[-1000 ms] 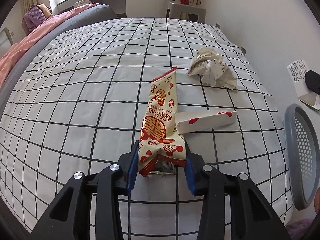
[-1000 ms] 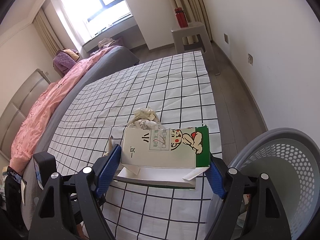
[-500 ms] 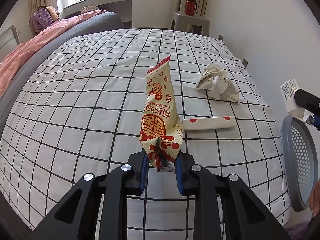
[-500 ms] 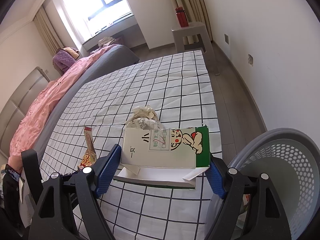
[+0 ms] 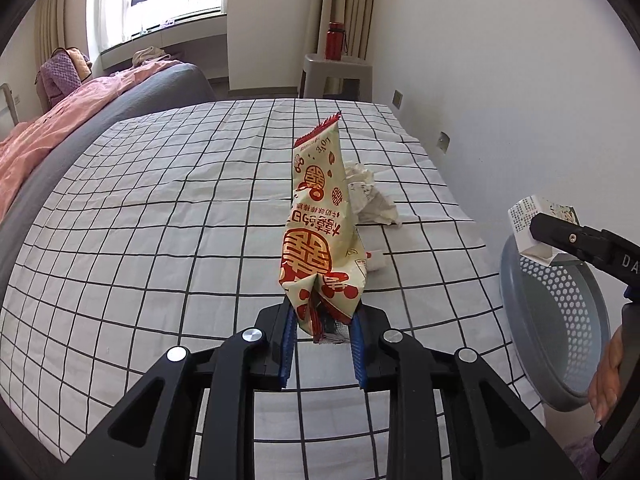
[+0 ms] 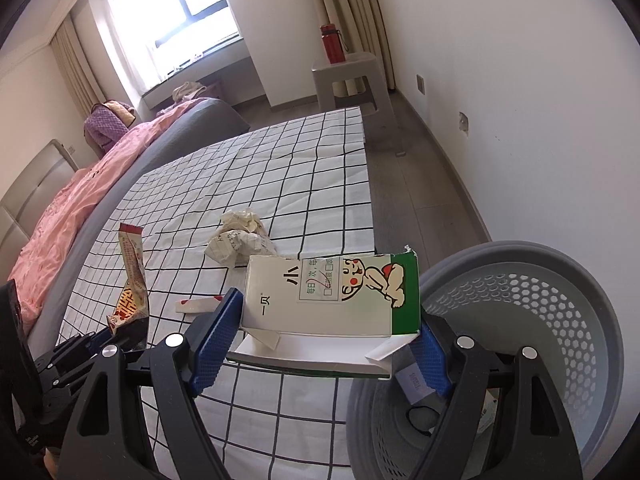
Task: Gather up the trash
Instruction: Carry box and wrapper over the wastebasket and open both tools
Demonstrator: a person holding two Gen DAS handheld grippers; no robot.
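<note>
left gripper [image 5: 322, 330] clamps snack wrapper [image 5: 320, 236] above bed [image 5: 160, 208] | right gripper [image 6: 320, 336] grips carton [image 6: 332, 294] beside bed, at basket [image 6: 560, 320] rim

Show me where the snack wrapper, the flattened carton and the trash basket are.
snack wrapper [image 5: 316, 248], left wrist view, on its printed front above the left gripper [image 5: 322, 346].
flattened carton [image 6: 320, 300], right wrist view, on its white face, clamped in the right gripper [image 6: 324, 344].
trash basket [image 6: 560, 300], right wrist view, on its perforated inner wall.
</note>
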